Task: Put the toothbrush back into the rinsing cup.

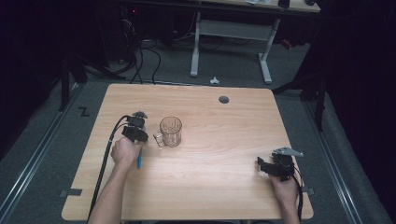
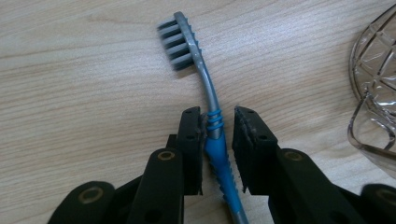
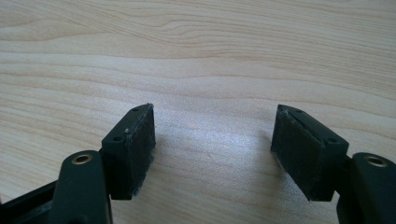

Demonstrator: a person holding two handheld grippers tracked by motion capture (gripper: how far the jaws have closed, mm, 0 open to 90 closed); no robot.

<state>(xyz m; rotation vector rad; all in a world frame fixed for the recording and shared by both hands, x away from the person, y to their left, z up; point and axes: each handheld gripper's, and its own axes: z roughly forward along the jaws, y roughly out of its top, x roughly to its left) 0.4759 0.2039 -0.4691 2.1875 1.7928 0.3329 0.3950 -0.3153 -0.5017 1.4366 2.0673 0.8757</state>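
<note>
two grippers sit on the counter [image 1: 210, 186] in the high view, the left gripper [image 1: 138, 116] just left of the glass mug [image 1: 170, 131]. left gripper view: jaws narrowed around the toothbrush [image 2: 212, 126] beside the mug, one pad touching, not yet clamped, likely to lift it. right gripper view: the right gripper [image 3: 212, 149] gapes empty, parked far from the mug.

The glass mug [image 1: 170, 131] stands just right of the left gripper [image 1: 136, 132], blocking passage that way. The desk [image 1: 224, 186] lies bare from the mug to the right edge and along the near edge, save the right gripper [image 1: 276, 167] near the right corner.
</note>
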